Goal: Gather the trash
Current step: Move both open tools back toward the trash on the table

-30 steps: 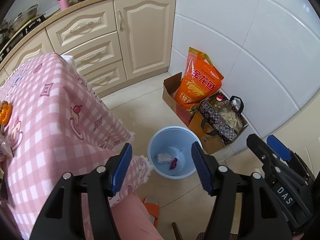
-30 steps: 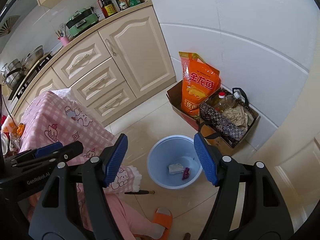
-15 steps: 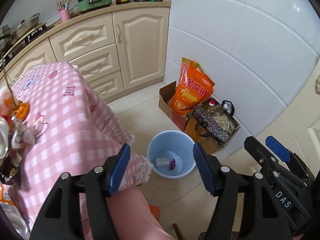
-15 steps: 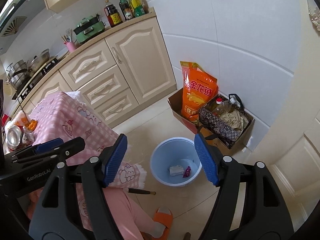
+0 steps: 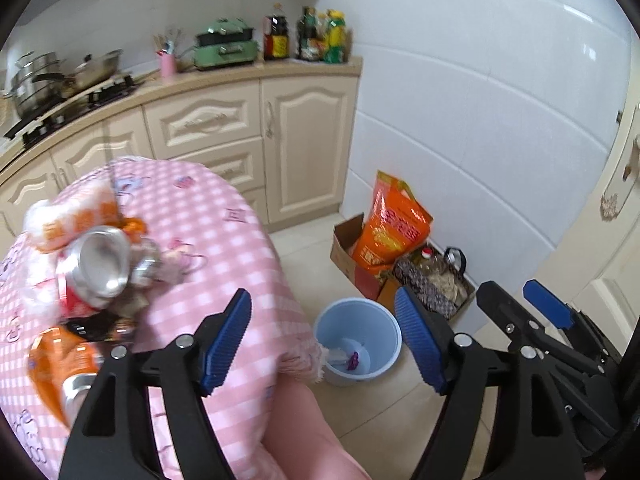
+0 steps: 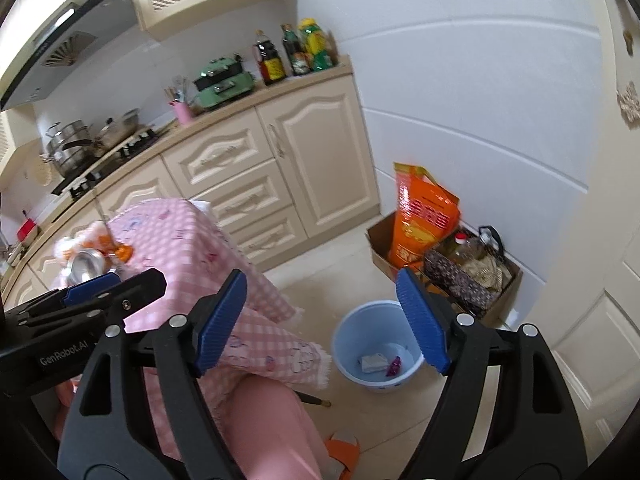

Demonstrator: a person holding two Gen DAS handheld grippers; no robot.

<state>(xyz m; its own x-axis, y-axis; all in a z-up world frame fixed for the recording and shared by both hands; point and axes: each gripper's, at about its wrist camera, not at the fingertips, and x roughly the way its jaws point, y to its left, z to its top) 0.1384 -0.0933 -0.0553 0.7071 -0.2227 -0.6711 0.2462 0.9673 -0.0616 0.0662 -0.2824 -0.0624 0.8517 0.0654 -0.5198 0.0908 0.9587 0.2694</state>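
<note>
With both the left gripper point(image 5: 322, 340) and right gripper point(image 6: 320, 320) empty and their jaws opening, a light, dent-prone, slippery crushed can point(image 5: 105, 262) lies amid wrappers near the table's point(image 5: 224, 248) left edge, likely best pinched across its sides.

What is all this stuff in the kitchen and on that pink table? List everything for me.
Round plastic bin: one, light blue, on the floor, with a white scrap and a purple wrapper inside.
Checked tablecloth: one, pink and white, on the table.
Crushed metal cans: at least two, silver, on the table among orange wrappers.
Large printed sack: one, orange, in a cardboard box by the wall.
Patterned bag: one, dark, beside the sack.
Green cooker: one, on the counter.
Sauce bottles: several, at the counter's end.
Left gripper: black, blue pads, jaws opening, empty.
Right gripper: same, opening, empty.
</note>
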